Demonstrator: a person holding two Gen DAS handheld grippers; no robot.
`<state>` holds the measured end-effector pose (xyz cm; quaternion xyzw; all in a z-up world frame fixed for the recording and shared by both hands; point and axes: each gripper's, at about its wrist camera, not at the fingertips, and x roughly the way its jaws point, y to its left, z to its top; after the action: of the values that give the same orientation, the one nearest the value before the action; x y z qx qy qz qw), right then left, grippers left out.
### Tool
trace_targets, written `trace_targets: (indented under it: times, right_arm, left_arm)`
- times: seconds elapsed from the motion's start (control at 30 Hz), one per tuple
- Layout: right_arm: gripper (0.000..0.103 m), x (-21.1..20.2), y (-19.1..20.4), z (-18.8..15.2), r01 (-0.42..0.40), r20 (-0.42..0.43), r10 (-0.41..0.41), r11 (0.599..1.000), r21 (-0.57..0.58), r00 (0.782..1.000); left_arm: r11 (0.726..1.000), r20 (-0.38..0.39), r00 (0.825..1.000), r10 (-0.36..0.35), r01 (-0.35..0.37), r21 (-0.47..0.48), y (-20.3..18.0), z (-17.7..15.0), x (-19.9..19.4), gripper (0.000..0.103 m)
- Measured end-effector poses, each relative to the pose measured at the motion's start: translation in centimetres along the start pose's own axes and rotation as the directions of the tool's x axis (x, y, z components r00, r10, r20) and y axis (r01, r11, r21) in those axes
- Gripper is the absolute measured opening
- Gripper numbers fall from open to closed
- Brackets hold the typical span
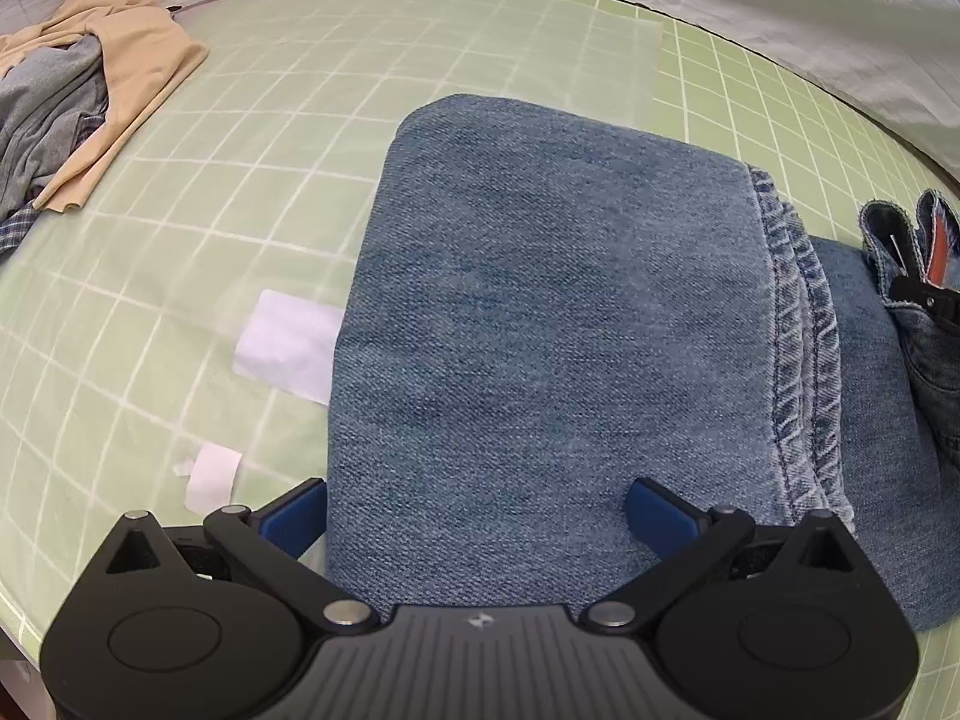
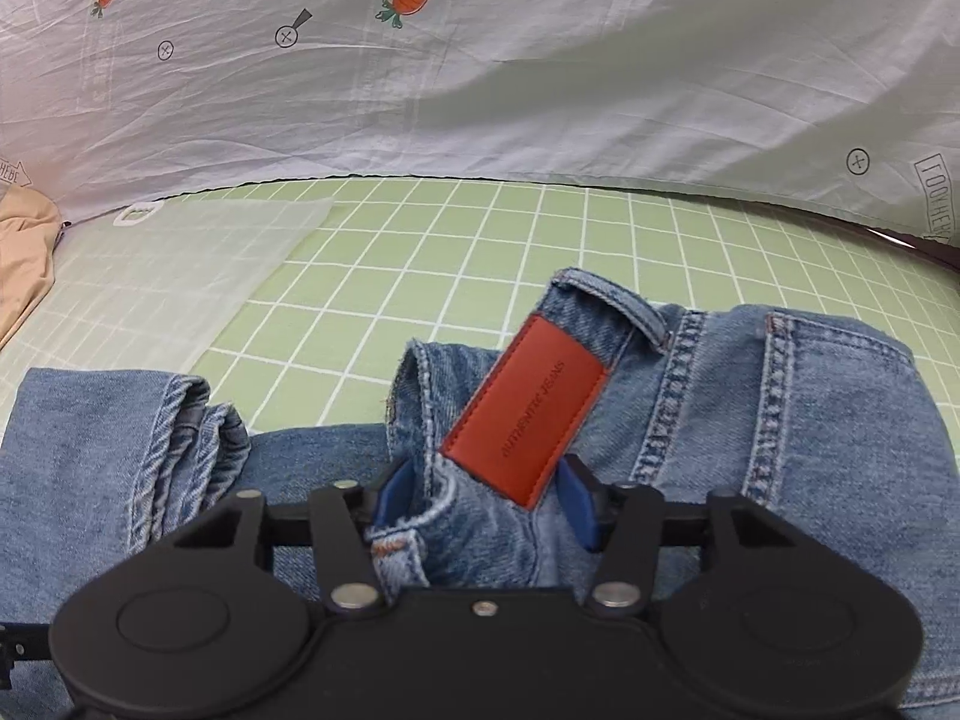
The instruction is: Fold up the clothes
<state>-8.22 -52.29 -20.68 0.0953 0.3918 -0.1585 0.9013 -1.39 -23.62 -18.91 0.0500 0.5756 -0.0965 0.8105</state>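
Blue jeans (image 1: pixel 540 300) lie folded on the green grid mat (image 1: pixel 180 252), their stitched hem (image 1: pixel 798 324) toward the right. My left gripper (image 1: pixel 477 516) hangs open and wide over the near part of the fold. One of its fingers is at the denim's left edge and the other is above the cloth. In the right wrist view, my right gripper (image 2: pixel 483 495) is shut on the jeans' waistband (image 2: pixel 432 420), which stands bunched between the blue pads under the red leather patch (image 2: pixel 528 414). The left wrist view shows that gripper (image 1: pixel 921 294) small at the far right edge.
A heap of beige and grey clothes (image 1: pixel 90 90) sits at the mat's far left. A translucent plastic sheet (image 1: pixel 480 42) lies at the back. White paper slips (image 1: pixel 288 348) rest left of the jeans. A white carrot-print cloth (image 2: pixel 480 90) rises behind the mat.
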Motion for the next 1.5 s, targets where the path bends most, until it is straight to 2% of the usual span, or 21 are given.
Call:
trace_targets:
  times: [0.07, 0.23, 0.37, 0.4, 0.43, 0.53, 0.6, 0.7, 0.73, 0.8, 0.83, 0.87, 0.93, 0.97, 1.07, 1.2, 1.27, 1.37, 1.5]
  right_arm:
    - [0.037, -0.3, -0.6, -0.1, -0.012, 0.003, 0.012, 1.000, 0.023, 1.000]
    - [0.028, -1.1, -2.3, 0.1, -0.081, 0.003, 0.081, 0.989, 0.122, 0.997]
    - [0.021, -2.9, -4.0, 0.0, -0.164, 0.055, 0.156, 0.959, 0.233, 0.986]
    - [0.017, -3.4, -4.4, 0.0, -0.182, 0.072, 0.169, 0.950, 0.255, 0.983]
    - [0.008, -4.0, -4.7, -0.1, -0.196, 0.089, 0.178, 0.943, 0.268, 0.980]
    - [0.007, -5.7, -5.2, -0.1, -0.249, 0.135, 0.217, 0.920, 0.303, 0.967]
    - [0.007, -6.4, -4.8, -0.2, -0.257, 0.142, 0.225, 0.924, 0.283, 0.964]
    - [0.008, -5.9, -3.8, -0.5, -0.193, 0.108, 0.173, 0.955, 0.224, 0.979]
    - [0.010, -5.6, -3.4, -0.6, -0.175, 0.094, 0.158, 0.963, 0.206, 0.983]
    - [0.023, -4.7, -2.6, -0.8, -0.152, 0.066, 0.142, 0.974, 0.166, 0.988]
    - [0.040, -4.4, -2.2, -0.9, -0.143, 0.056, 0.136, 0.978, 0.149, 0.989]
    - [0.052, -4.1, -1.7, -0.9, -0.139, 0.050, 0.134, 0.982, 0.125, 0.990]
    - [0.055, -3.4, -0.5, -0.9, -0.129, 0.034, 0.127, 0.989, 0.072, 0.991]
    - [0.059, -3.0, 0.0, -0.8, -0.123, 0.025, 0.122, 0.991, 0.044, 0.992]
    - [0.067, -1.6, 1.3, -1.0, -0.066, -0.003, 0.066, 0.997, -0.033, 0.998]
    - [0.078, -0.3, 1.6, -1.1, -0.053, -0.017, 0.052, 0.997, -0.058, 0.998]
    - [0.090, 0.2, 2.0, -1.3, -0.060, -0.026, 0.058, 0.994, -0.088, 0.998]
    - [0.100, 0.8, 3.0, -1.7, -0.050, -0.034, 0.045, 0.988, -0.149, 0.998]
    - [0.101, 1.3, 3.8, -2.2, -0.016, -0.024, 0.011, 0.977, -0.211, 1.000]
  left_arm:
    - [1.000, 0.005, 1.000, 0.003, -0.003, -0.008, 0.2, -0.3, 0.0, 0.103]
    - [1.000, 0.019, 1.000, 0.007, -0.007, -0.019, -0.8, -0.6, 0.4, 0.103]
    - [1.000, 0.025, 1.000, 0.009, -0.008, -0.022, -1.3, -0.7, 0.7, 0.103]
    - [1.000, 0.026, 1.000, 0.009, -0.008, -0.022, -1.2, -0.7, 0.7, 0.103]
    - [1.000, 0.026, 1.000, 0.009, -0.008, -0.021, -1.2, -0.7, 0.8, 0.103]
    - [1.000, 0.027, 1.000, 0.009, -0.009, -0.022, -1.2, -0.8, 0.8, 0.103]
    - [1.000, 0.025, 1.000, 0.010, -0.009, -0.022, -1.2, -0.7, 0.9, 0.103]
    - [1.000, 0.022, 1.000, 0.007, -0.007, -0.016, -1.0, 0.0, 1.6, 0.103]
    - [1.000, 0.022, 1.000, 0.006, -0.006, -0.013, -1.0, 0.0, 1.6, 0.103]
    - [1.000, 0.023, 1.000, 0.004, -0.004, -0.009, -0.9, -0.1, 1.6, 0.103]
    - [1.000, 0.024, 1.000, 0.003, -0.003, -0.007, -0.9, -0.1, 1.6, 0.103]
    - [1.000, 0.025, 1.000, 0.003, -0.002, -0.006, -0.9, -0.2, 1.6, 0.103]
    - [1.000, 0.027, 1.000, 0.002, -0.002, -0.005, -0.9, -0.2, 1.5, 0.103]
    - [1.000, 0.027, 1.000, 0.002, -0.002, -0.005, -0.9, -0.2, 1.5, 0.103]
    - [1.000, 0.030, 1.000, 0.003, -0.003, -0.006, -1.0, -0.2, 1.5, 0.103]
    - [1.000, 0.035, 0.999, 0.004, -0.003, -0.008, -1.1, -0.3, 1.5, 0.103]
    - [1.000, 0.037, 0.999, 0.004, -0.004, -0.009, -1.1, -0.4, 1.5, 0.103]
    - [1.000, 0.037, 0.999, 0.006, -0.005, -0.011, -1.1, -0.4, 1.5, 0.103]
    - [1.000, 0.037, 0.999, 0.006, -0.005, -0.011, -1.0, -0.5, 1.8, 0.103]
